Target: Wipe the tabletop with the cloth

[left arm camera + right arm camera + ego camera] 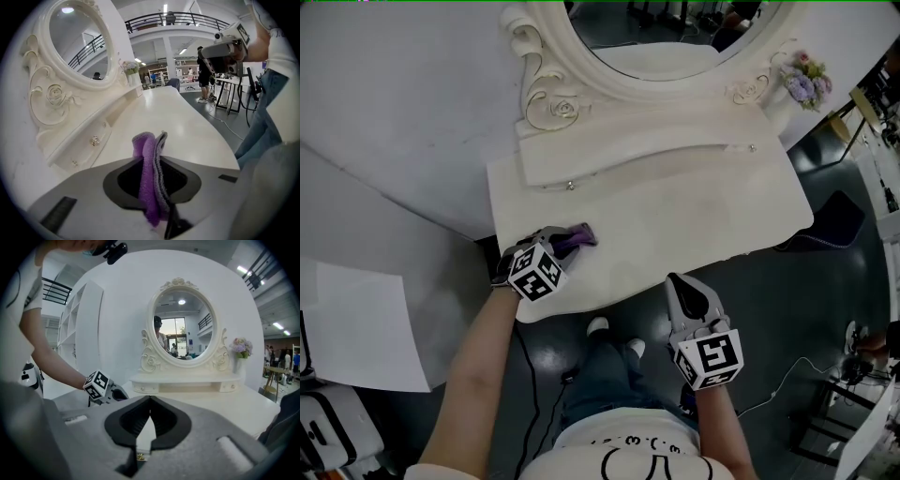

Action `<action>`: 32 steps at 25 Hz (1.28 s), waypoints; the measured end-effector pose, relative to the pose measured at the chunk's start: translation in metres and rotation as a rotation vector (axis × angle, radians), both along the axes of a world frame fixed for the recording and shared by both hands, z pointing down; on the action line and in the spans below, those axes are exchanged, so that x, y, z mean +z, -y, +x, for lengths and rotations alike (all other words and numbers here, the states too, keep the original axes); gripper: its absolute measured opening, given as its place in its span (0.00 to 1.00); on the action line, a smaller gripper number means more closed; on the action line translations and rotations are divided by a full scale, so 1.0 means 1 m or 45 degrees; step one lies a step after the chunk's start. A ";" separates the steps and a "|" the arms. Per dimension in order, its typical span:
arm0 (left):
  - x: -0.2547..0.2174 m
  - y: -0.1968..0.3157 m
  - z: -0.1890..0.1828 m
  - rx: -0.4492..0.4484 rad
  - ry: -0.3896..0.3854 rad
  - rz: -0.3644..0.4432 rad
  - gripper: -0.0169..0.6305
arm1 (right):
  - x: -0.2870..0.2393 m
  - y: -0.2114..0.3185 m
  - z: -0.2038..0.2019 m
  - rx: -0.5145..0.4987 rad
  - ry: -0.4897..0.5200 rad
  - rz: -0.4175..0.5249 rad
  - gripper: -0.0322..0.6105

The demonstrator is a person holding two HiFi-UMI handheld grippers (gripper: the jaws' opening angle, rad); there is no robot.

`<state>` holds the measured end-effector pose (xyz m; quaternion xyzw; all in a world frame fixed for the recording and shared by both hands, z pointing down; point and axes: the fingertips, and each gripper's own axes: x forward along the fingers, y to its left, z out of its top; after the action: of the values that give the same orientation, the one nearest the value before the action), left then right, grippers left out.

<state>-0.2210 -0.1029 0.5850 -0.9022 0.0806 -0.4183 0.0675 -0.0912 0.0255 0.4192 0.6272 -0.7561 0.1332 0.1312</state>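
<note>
A purple and grey cloth [151, 173] is folded and clamped between the jaws of my left gripper [157, 154]. In the head view the left gripper [565, 244] sits low over the near left part of the white tabletop [675, 216], and the cloth [579, 234] sticks out past its tips. My right gripper [687, 289] hangs in front of the table's front edge, off the surface. Its jaws are shut, tips touching, with nothing between them [150, 398]. The right gripper view also shows the left gripper [101, 386] by the table's left end.
An ornate oval mirror [675, 28] stands on a raised shelf with small drawers [628, 150] along the back of the table. A vase of flowers [804, 82] stands at the back right. Cables [787, 375] lie on the dark floor, and a white sheet [356, 328] lies at the left.
</note>
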 end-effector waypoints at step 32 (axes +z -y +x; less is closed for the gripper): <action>-0.067 0.009 0.073 -0.124 -0.018 0.235 0.15 | -0.012 -0.035 0.036 -0.003 0.093 0.061 0.05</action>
<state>-0.1482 -0.1117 0.5177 -0.8900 0.1632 -0.4056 0.1294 -0.0552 0.0604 0.4072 0.6239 -0.7642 0.1376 0.0884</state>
